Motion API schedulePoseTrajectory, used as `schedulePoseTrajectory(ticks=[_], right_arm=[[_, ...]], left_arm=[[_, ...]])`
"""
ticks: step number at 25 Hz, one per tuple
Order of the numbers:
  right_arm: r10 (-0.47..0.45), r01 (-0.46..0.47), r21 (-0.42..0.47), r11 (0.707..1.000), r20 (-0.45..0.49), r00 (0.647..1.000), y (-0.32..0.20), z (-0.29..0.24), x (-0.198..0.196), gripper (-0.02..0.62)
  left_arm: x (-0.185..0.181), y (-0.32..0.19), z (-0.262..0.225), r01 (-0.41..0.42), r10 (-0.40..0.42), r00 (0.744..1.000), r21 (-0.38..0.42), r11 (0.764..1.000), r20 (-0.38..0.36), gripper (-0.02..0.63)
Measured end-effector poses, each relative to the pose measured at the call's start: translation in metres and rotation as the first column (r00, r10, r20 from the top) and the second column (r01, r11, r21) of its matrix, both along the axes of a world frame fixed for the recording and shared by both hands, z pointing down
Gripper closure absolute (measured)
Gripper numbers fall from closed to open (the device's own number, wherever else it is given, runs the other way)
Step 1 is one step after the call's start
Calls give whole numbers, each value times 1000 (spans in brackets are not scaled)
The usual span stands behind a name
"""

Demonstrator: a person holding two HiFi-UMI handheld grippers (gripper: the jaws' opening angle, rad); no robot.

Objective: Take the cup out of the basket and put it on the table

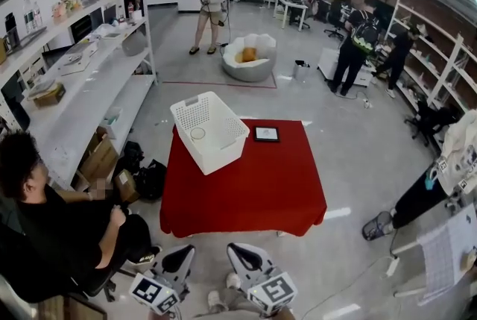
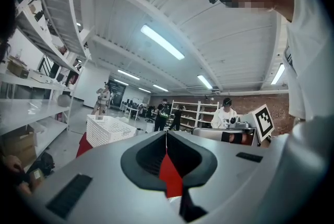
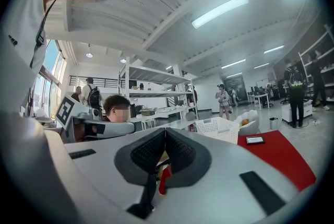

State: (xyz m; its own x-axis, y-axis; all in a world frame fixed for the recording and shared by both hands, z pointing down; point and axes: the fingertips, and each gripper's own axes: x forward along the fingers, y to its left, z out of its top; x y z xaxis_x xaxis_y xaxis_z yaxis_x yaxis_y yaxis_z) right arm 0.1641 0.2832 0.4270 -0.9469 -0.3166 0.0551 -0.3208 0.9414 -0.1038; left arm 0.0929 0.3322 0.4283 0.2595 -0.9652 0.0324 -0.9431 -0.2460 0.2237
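A long white shelving unit (image 1: 89, 80) ran down the left side of the room. Out on the open floor stood the table (image 1: 253, 192), covered with a red cloth that hung over its edges. A person in black (image 1: 56, 225) sat on the floor side of the shelves, off the table's near left corner.

On the table's far left corner sat the white basket (image 1: 223, 143), a perforated plastic one, turned at an angle to the table edges, with one corner reaching just past the far edge. In the left gripper view it showed as a white lattice box (image 2: 107, 130) above the red cloth.

The two grippers were held side by side short of the table's near edge, over the floor and well apart from the basket. The left gripper (image 1: 182, 253) had its jaws pressed together with nothing between them; in its own view the dark pads (image 2: 156, 151) met in a thin line and only the red cloth showed below. The right gripper (image 1: 240, 251) was closed the same way and held nothing, its pads (image 3: 177, 152) meeting in its own view.

A small black-framed tablet (image 1: 266, 133) lay flat near the far edge, just right of the basket.

The cup (image 1: 197, 134) stood upright inside the basket, on its bottom, toward its left wall, seen from above as a pale ring.
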Motion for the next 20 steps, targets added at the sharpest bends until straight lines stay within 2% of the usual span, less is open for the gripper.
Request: schedulePoseTrajectory(ticks=[8, 20], right_arm=[[-31, 31, -11, 999, -14, 999, -50, 13, -13, 586], [-107, 107, -4, 994, -8, 994, -108, 10, -16, 586]], left_arm=[[-10, -47, 9, 20, -20, 1000, -14, 1000, -5, 594], [-13, -106, 3, 97, -97, 995, -10, 995, 2, 594]])
